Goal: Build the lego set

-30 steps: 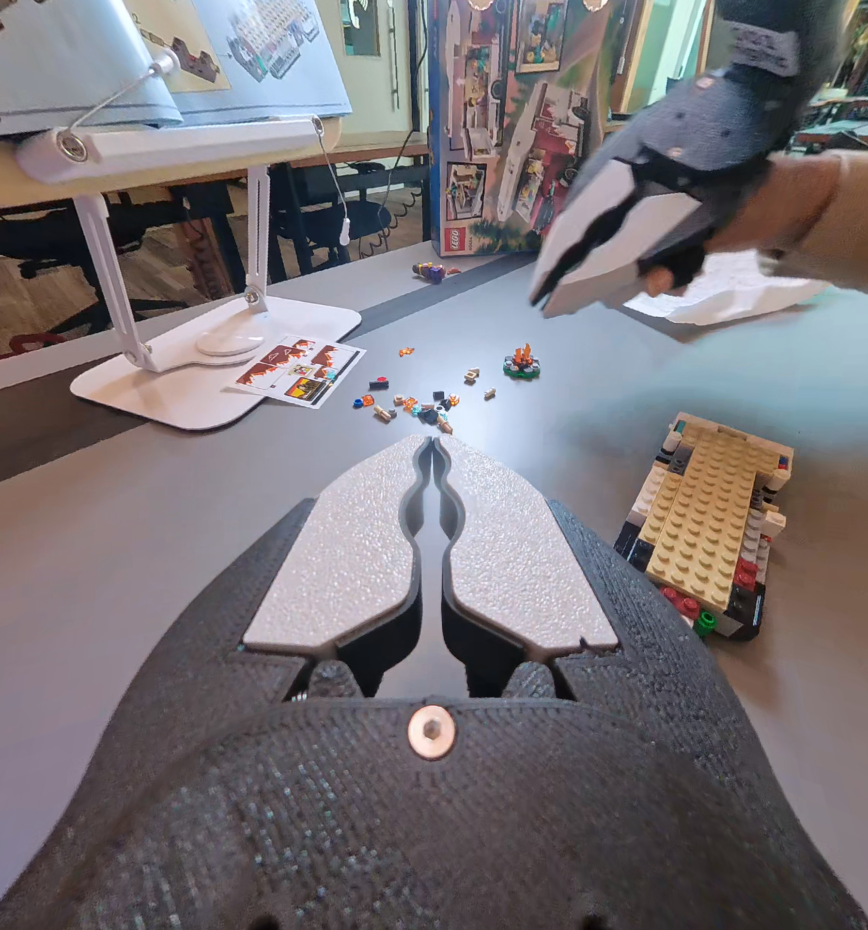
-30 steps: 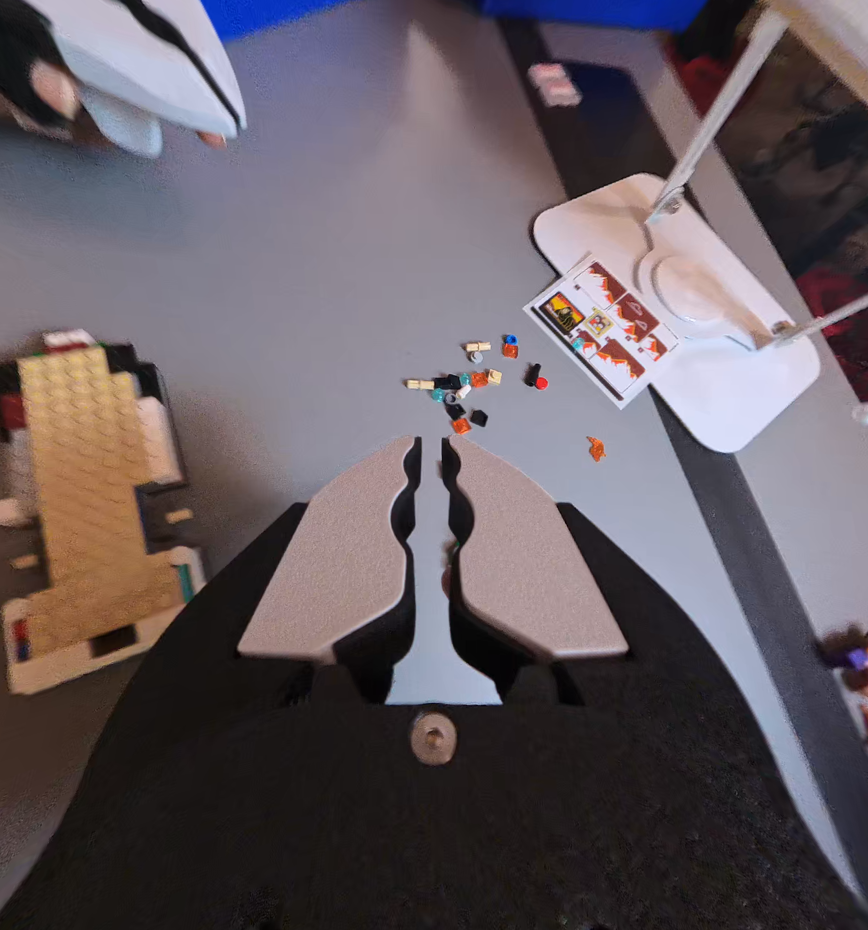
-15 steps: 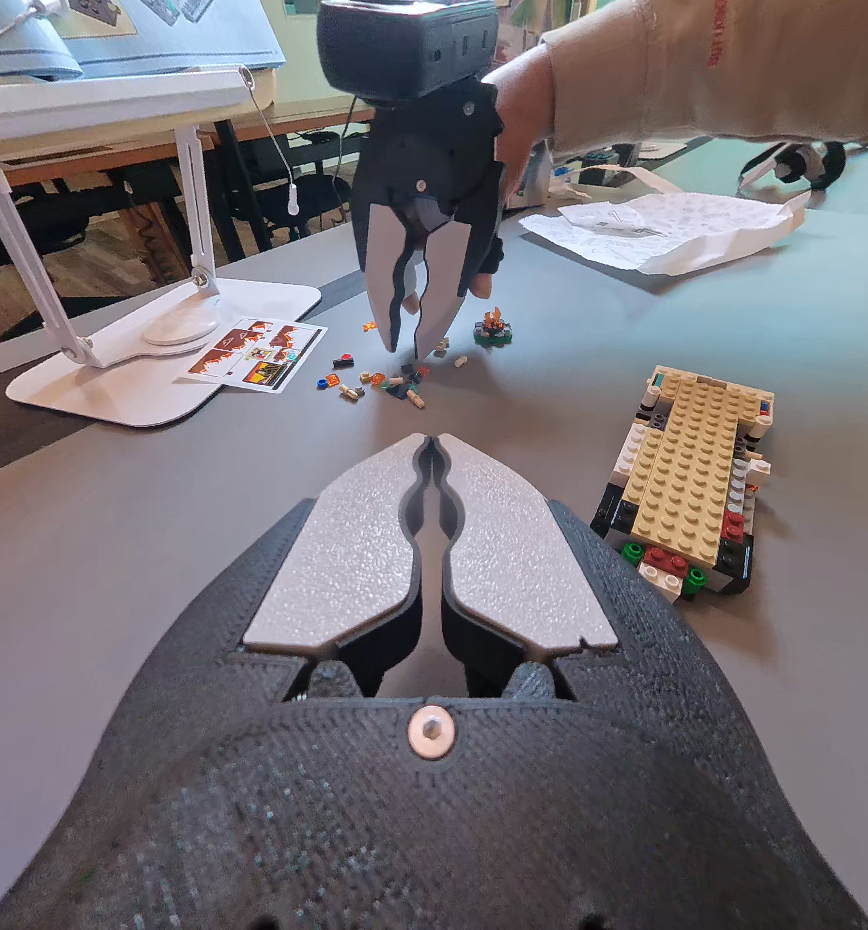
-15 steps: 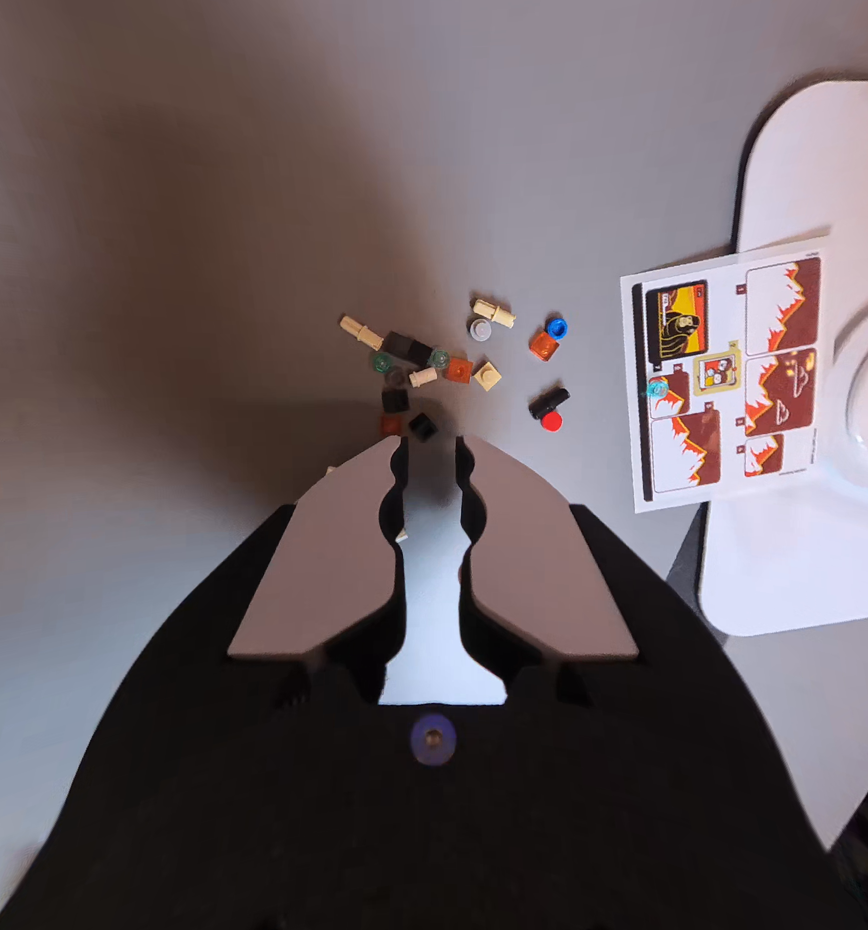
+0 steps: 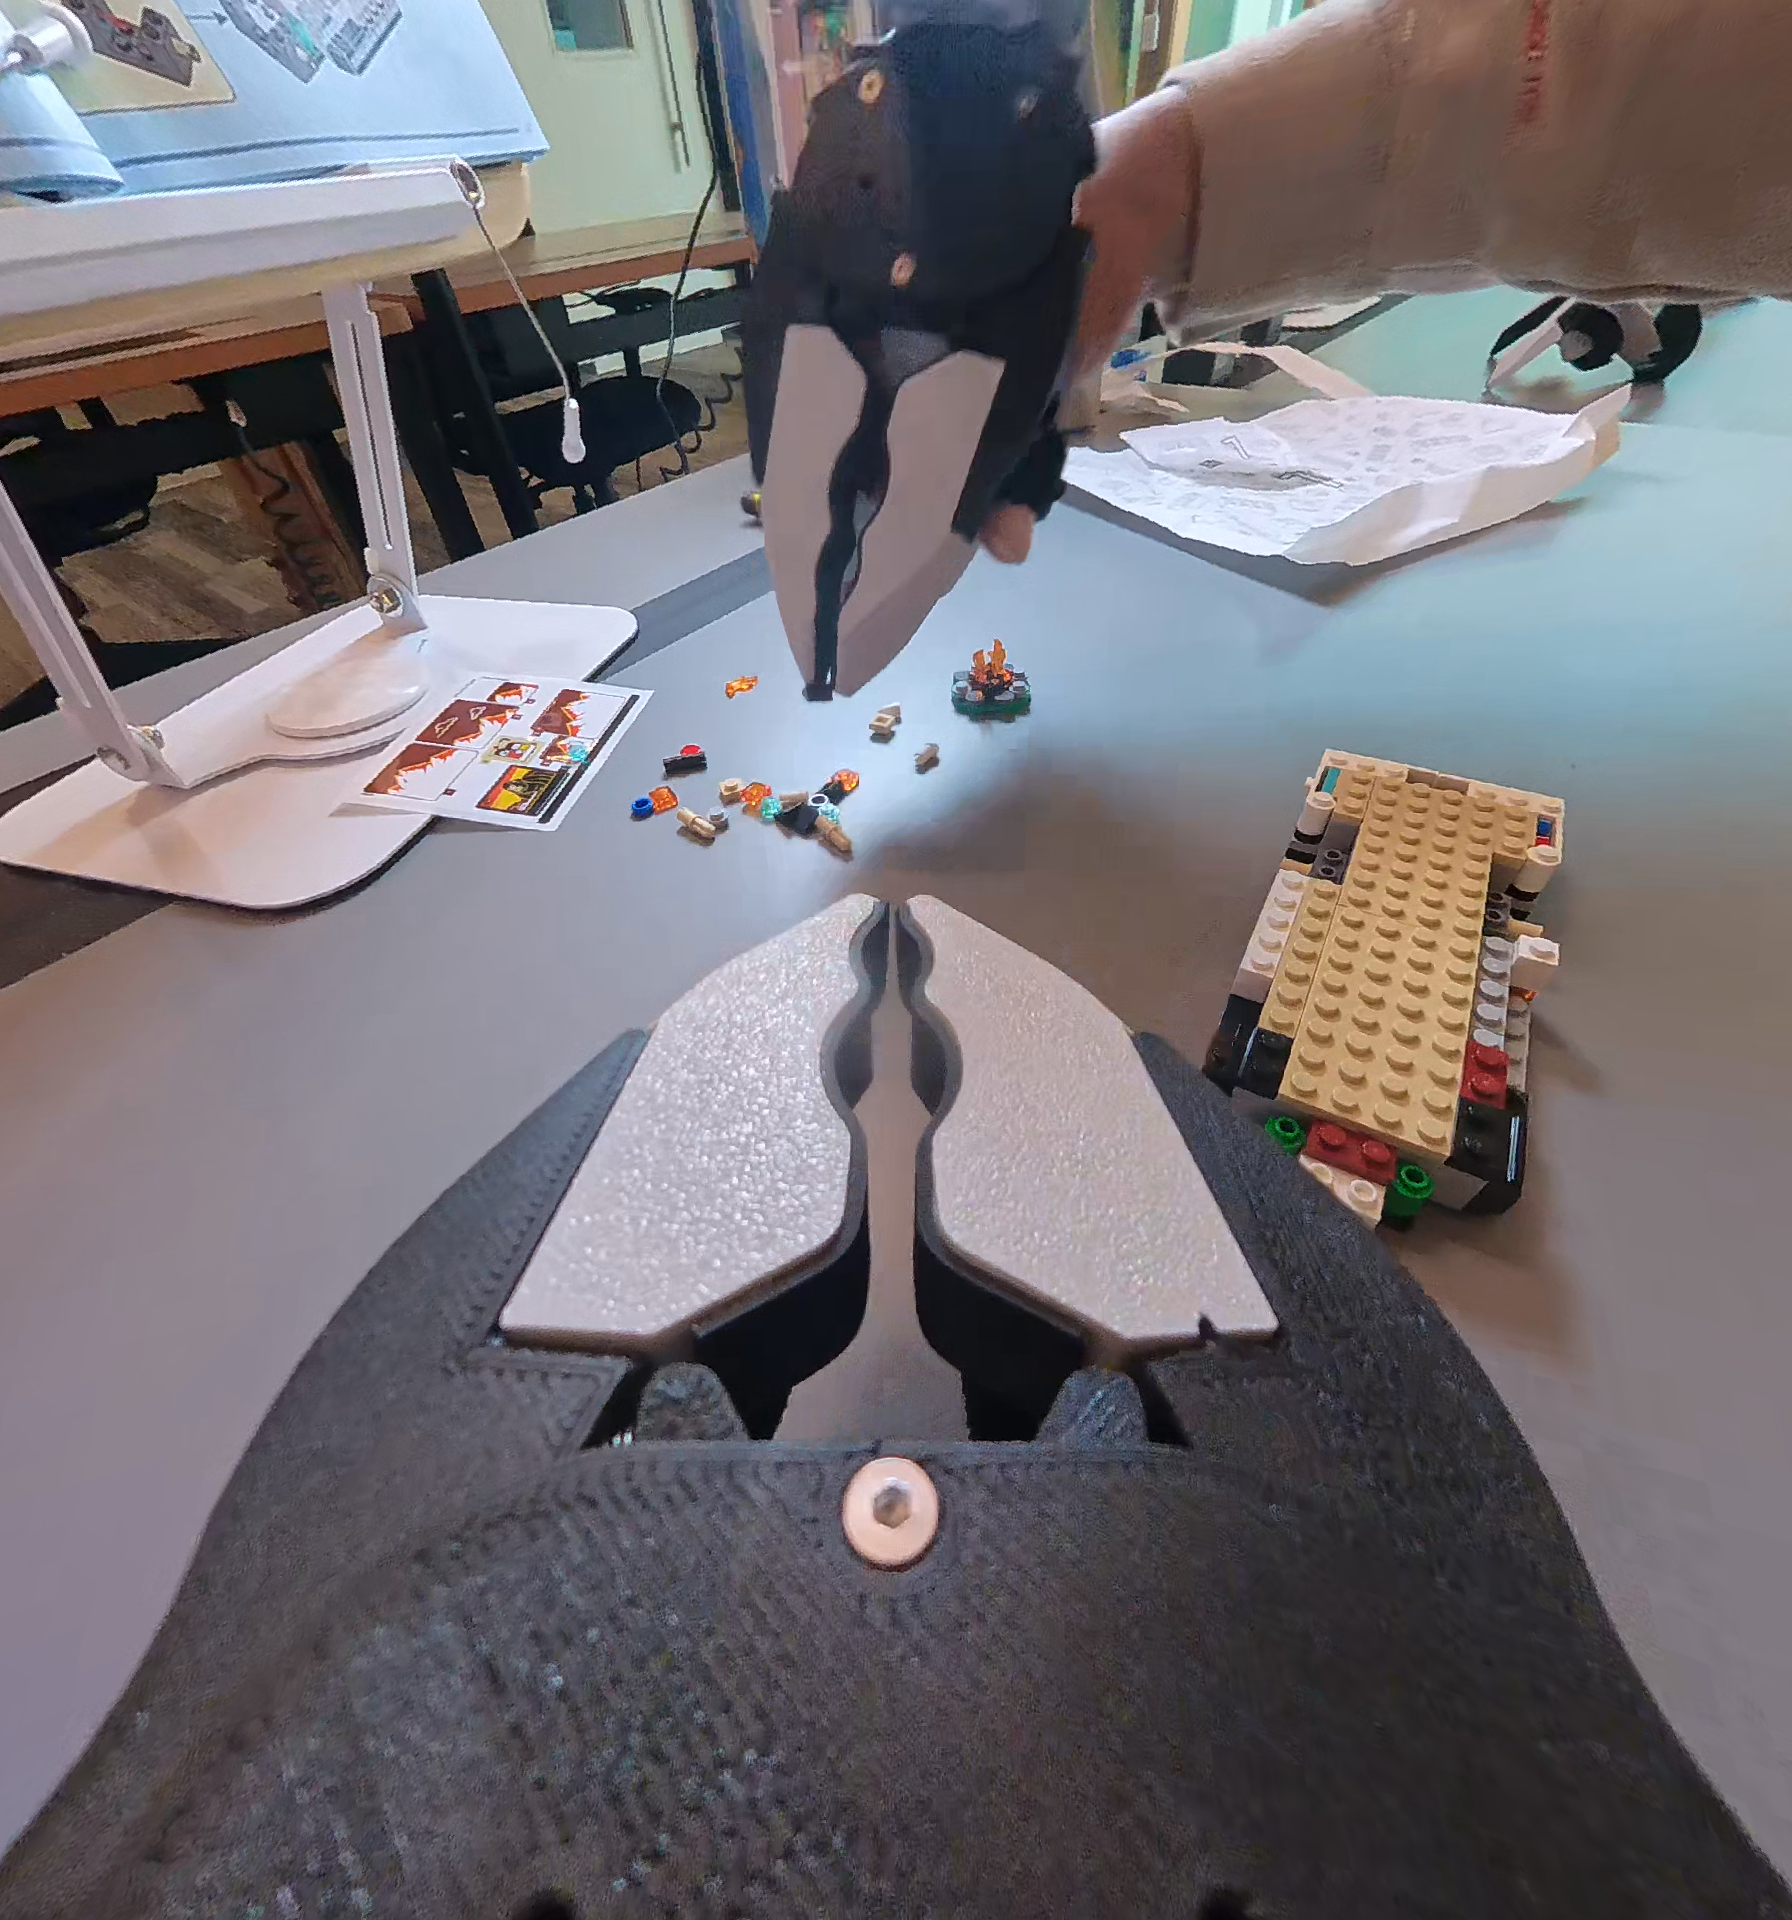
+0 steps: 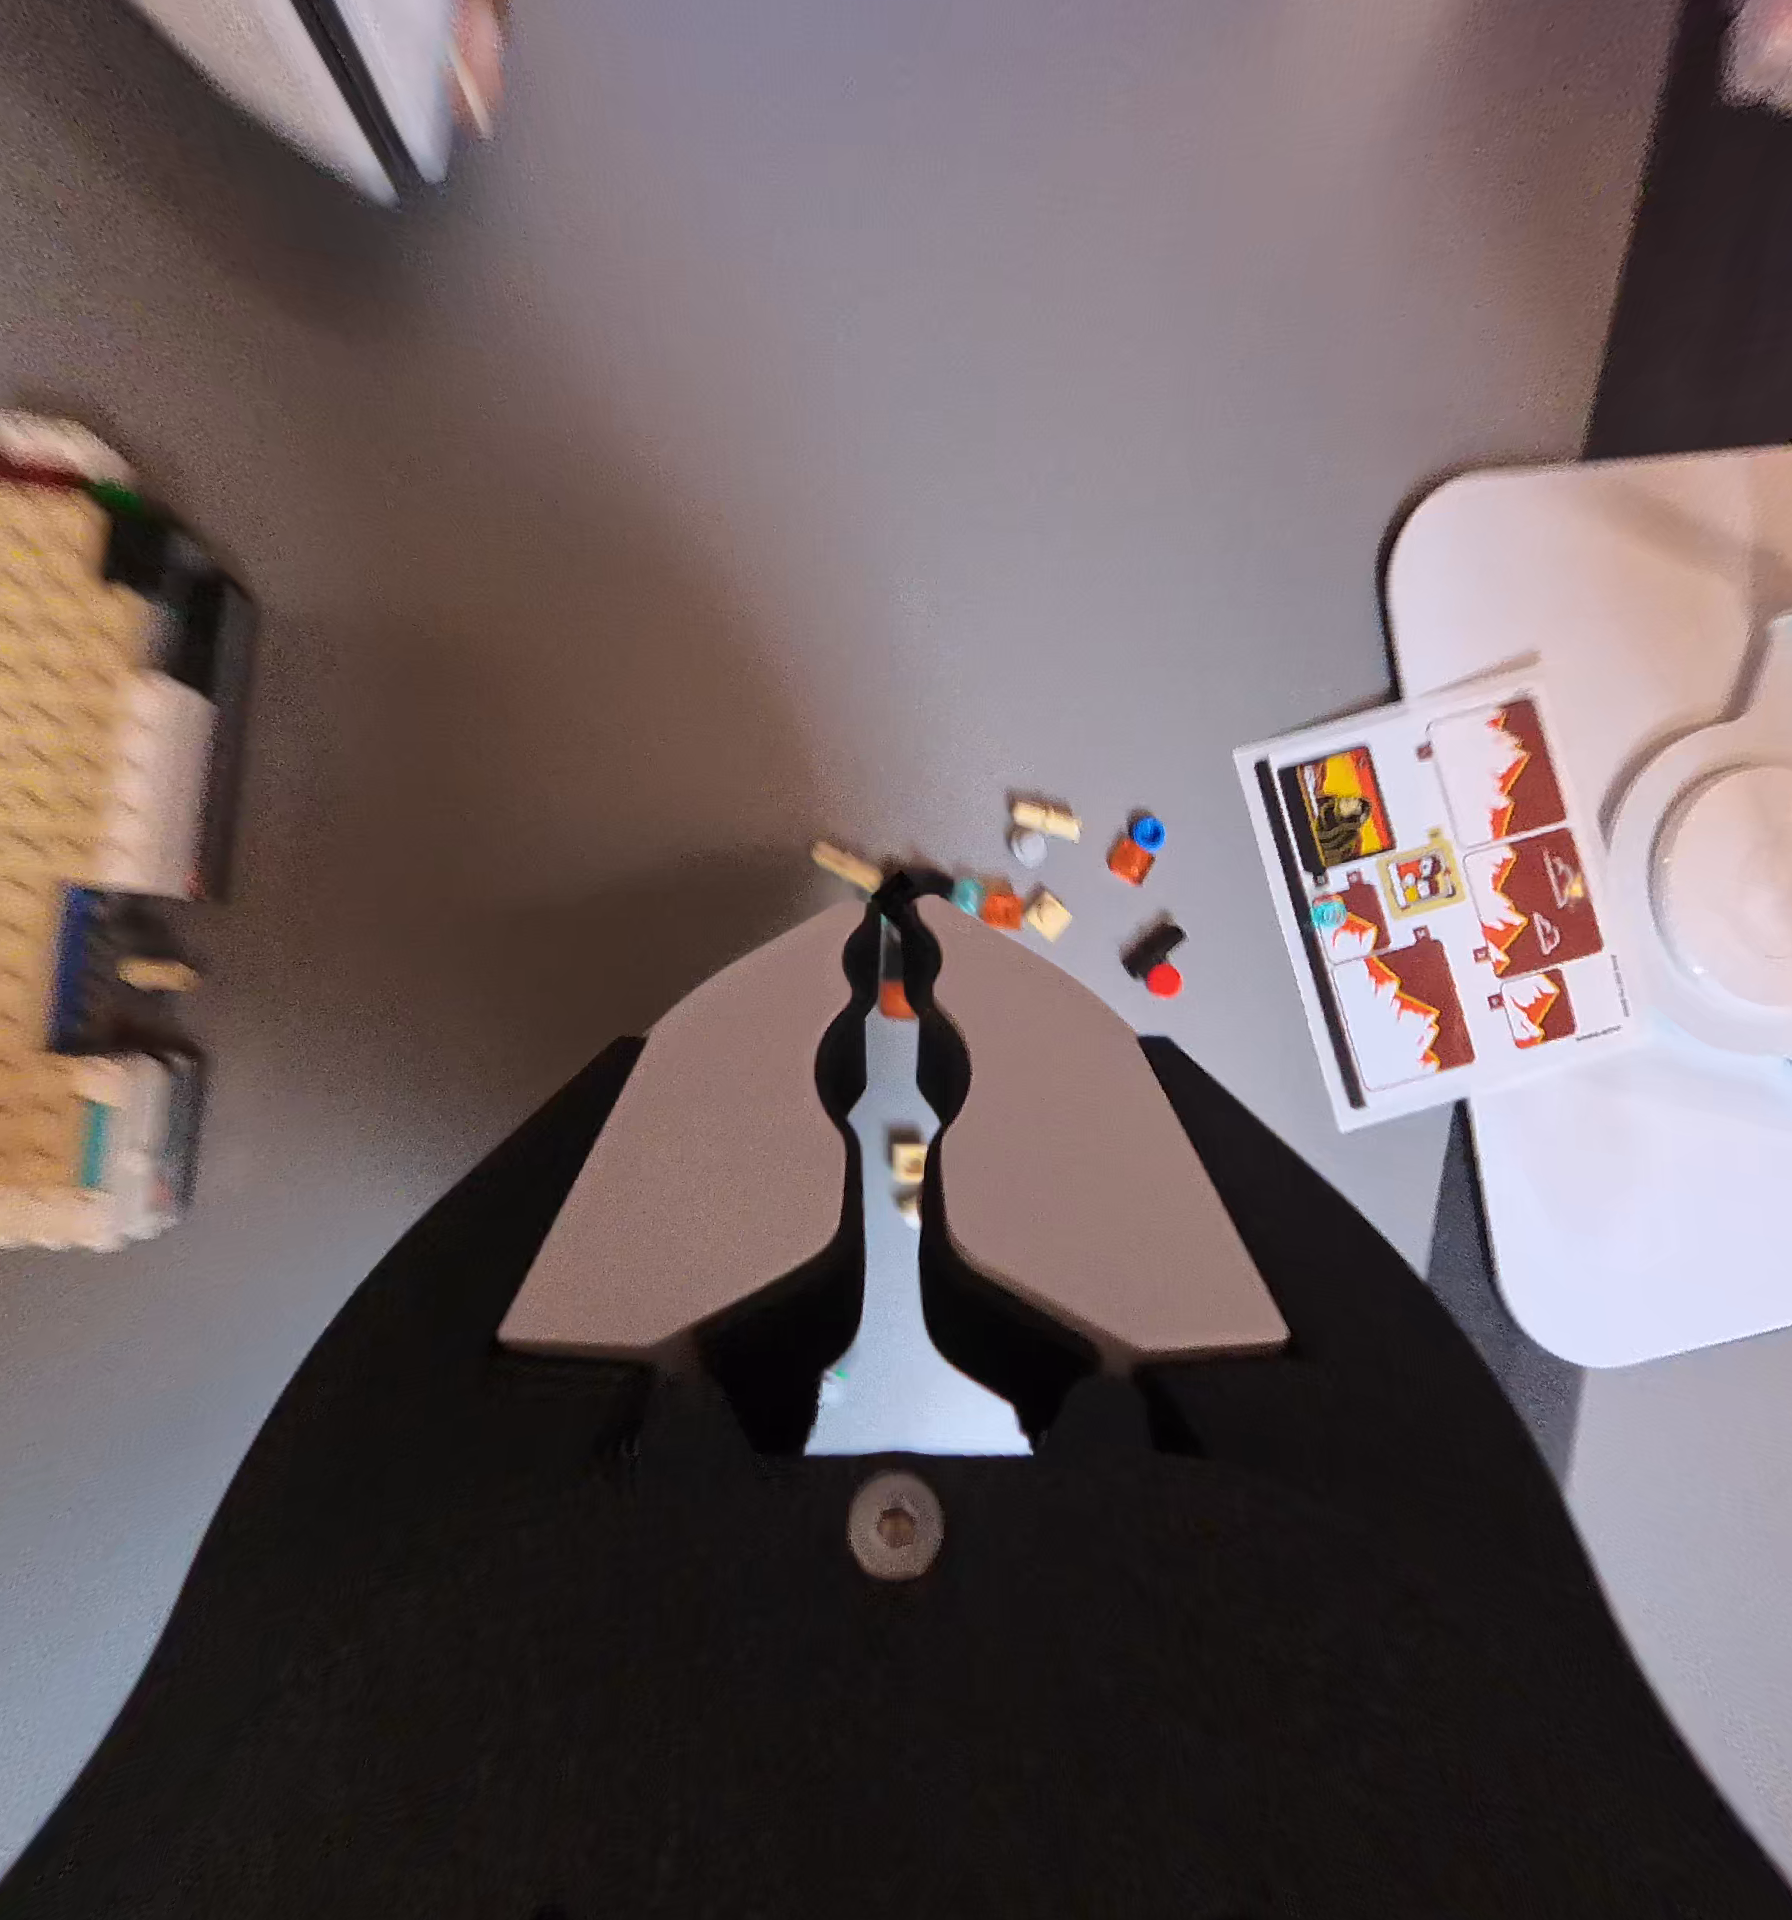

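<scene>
Right claw point(image 5: 824, 681) is up front, pointing steeply down over the grey worktop point(image 5: 248, 1091), and it is clenched on a tiny black piece point(image 6: 897, 891), caught right at the very tips. From its own wrist view the fingers point(image 6: 726, 1122) press in on it from both sides, with only a sliver of the piece showing. That is a thin hold on a small, hard part, so a steady squeeze and a level wrist look like the safe way to carry it.

The left claw point(image 5: 894, 909) sits low and near, closed tight on nothing, fingertips meeting above bare worktop. Just to its right lies the tan brick build point(image 5: 1391, 966).

No tray, no bin here. The scatter of loose pieces point(image 5: 767, 805) lies straight on the worktop beneath and just beside the right claw: orange, tan, blue, red and black bits. A sticker sheet point(image 5: 507, 753) overlaps the white stand base point(image 5: 248, 821) to the left. A little campfire build point(image 5: 991, 686) stands close by, and crumpled paper point(image 5: 1339, 468) lies further back.
</scene>
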`<state>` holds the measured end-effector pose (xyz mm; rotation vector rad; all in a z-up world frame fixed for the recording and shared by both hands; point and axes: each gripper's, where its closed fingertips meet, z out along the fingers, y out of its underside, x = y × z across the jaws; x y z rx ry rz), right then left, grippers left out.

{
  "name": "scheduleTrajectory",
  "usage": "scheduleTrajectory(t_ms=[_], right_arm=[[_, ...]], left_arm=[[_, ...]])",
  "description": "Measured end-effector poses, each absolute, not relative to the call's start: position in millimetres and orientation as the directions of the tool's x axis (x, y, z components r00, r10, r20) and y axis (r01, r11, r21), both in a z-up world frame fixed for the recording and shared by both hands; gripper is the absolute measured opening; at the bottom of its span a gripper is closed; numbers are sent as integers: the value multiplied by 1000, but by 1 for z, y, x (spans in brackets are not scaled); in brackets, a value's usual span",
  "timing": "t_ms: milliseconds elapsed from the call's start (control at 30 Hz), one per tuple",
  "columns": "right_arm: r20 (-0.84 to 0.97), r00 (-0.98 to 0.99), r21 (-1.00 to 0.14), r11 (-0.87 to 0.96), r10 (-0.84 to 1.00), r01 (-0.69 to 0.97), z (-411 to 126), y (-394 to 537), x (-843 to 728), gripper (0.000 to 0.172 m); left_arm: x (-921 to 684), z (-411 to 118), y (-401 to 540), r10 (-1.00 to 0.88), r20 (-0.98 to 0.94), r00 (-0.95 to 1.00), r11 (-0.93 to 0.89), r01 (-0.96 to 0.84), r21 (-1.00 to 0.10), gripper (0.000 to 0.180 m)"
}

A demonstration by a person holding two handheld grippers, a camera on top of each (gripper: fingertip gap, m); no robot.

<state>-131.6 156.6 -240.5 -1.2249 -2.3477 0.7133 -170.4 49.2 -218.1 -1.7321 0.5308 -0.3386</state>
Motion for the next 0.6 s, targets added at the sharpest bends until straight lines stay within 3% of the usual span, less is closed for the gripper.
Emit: scheduleTrajectory(t_ms=[133,200,367,600], right_arm=[[-76,-440,-867,158,895,473,-186,98,-129,4],[-221,-424,-913,-34,878,406,-170,68,-126,3],[-397,-497,-914,-283,772,290,-146,11,-123,4],[-452,-565,-892,-355,691,280,-136,-6,-121,4]], left_arm=[[-161,-209,46,-537,-87,839,-121,-179,-976,7],[-153,-197,41,-542,-122,832,-73,-191,-979,11],[-129,-162,22,-573,-194,797,79,-182,-980,16],[-115,-138,3,-636,-177,751,155,-101,-983,13]])
